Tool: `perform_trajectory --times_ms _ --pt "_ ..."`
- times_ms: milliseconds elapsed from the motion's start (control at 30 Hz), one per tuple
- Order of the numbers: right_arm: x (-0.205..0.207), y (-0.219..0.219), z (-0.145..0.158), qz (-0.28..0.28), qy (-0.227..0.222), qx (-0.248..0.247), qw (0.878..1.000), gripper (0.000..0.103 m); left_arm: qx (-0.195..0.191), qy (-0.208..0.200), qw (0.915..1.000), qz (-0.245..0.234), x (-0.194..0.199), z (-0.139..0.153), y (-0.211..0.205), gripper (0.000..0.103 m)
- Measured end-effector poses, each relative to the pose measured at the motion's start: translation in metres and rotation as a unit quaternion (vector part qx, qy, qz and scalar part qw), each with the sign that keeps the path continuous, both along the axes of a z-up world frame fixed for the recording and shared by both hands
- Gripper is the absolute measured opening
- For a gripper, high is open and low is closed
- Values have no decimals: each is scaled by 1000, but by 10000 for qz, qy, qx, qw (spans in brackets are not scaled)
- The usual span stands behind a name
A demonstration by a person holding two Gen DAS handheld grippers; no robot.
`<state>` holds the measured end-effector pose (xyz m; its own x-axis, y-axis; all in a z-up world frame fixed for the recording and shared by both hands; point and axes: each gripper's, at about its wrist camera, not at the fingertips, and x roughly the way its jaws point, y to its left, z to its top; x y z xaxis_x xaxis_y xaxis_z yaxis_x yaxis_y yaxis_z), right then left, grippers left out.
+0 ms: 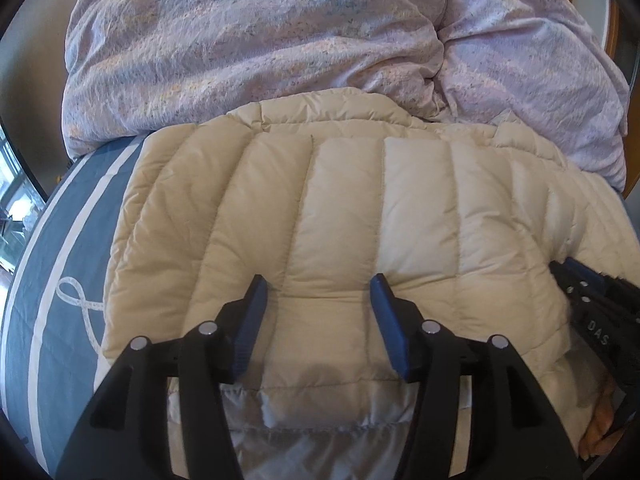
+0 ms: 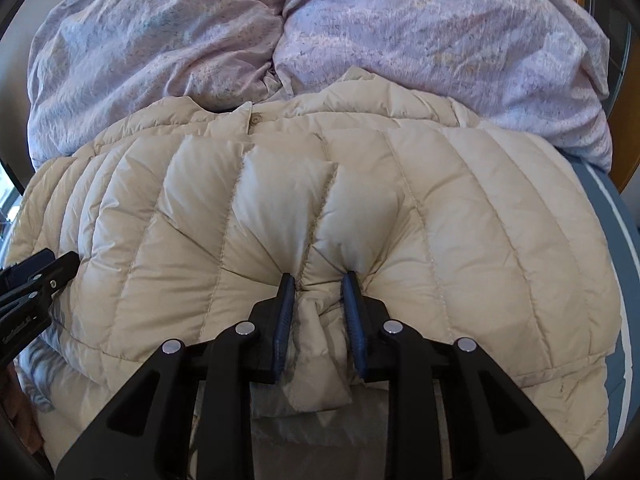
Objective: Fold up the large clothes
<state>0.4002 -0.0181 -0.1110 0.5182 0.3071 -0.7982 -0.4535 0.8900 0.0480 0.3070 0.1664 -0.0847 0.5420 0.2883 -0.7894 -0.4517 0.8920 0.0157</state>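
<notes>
Cream quilted jacket (image 1: 340,208) lies folded on the bed, both grippers at its near edge.

The left gripper (image 1: 320,294) has its fingers apart, resting on the padding, nothing clamped between them; the right gripper (image 2: 318,280) has its fingers pinched on a bunched fold of the jacket; beyond both pairs of fingers lies a lilac duvet (image 1: 260,40), left of the left fingers a blue bedsheet (image 1: 52,240) with white stripes; "DAS" reads on the right gripper's body at the left view's edge, the rest cut off; lettering on the other gripper in the right view is too blurred to read.
</notes>
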Motion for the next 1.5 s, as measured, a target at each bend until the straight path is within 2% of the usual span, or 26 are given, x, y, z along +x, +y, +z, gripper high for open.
perform_trajectory --times_ms 233,400,733,767,833,900,933,1033,1200,1333,1500 --pt "-1 0 0 -25 -78 45 10000 27 41 -108 9999 20 0 -10 2 57" --pt "0 0 -1 -22 -73 48 10000 28 -145 -149 9998 39 0 -12 7 58" --pt "0 0 -1 -11 -56 76 10000 29 -194 -187 9996 77 -1 -13 10 64" --pt "2 -1 0 11 0 98 10000 30 -172 -184 9996 93 -2 -12 9 65" --pt "4 -6 5 53 187 186 9996 39 -143 -132 9998 92 -10 -5 6 68" --pt "4 -17 14 20 343 321 9989 80 -171 -177 9997 68 -23 5 5 72" --pt "3 -26 22 -30 292 405 9987 83 -213 -205 9995 66 -31 11 6 73" --pt "-2 -50 40 -120 190 363 9991 83 -229 -300 9993 40 -59 27 8 75" --pt "-9 -102 42 -316 702 262 9967 83 -144 -324 9994 -14 -115 40 10 80" --pt "-27 -159 35 -444 979 -12 9942 83 -355 -265 9990 -8 -168 35 21 80" --pt "-52 -221 32 -617 1238 6 9904 83 -688 -316 9970 145 -227 27 36 80"
